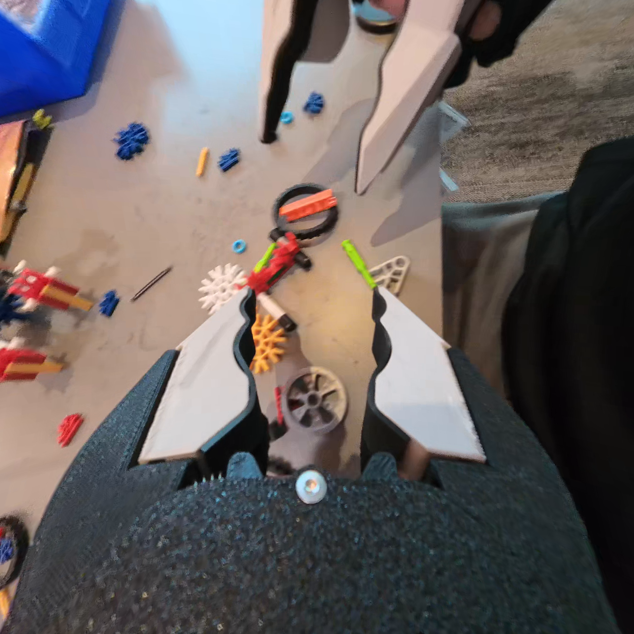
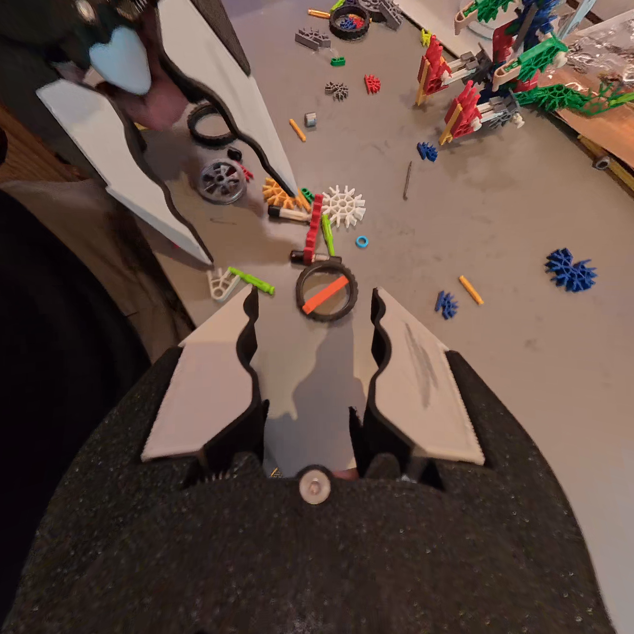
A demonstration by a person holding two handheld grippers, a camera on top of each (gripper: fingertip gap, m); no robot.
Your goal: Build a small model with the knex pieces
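Both sets of fingers gape empty: left gripper (image 1: 314, 291) above the orange snowflake connector (image 1: 267, 343), right gripper (image 2: 314, 291) just short of the black tyre ring (image 2: 326, 291) on the tabletop (image 2: 480, 360)

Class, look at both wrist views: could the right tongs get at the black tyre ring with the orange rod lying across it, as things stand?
Probably yes. The right tongs are open, with the black tyre ring just ahead of their tips and only bare table between. The orange rod rests on it.

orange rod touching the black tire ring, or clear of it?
Touching. The right wrist view shows the orange rod lying across the black tire ring, one end overlapping its lower-left rim; the left wrist view shows the same overlap. Both grippers are open and clear.
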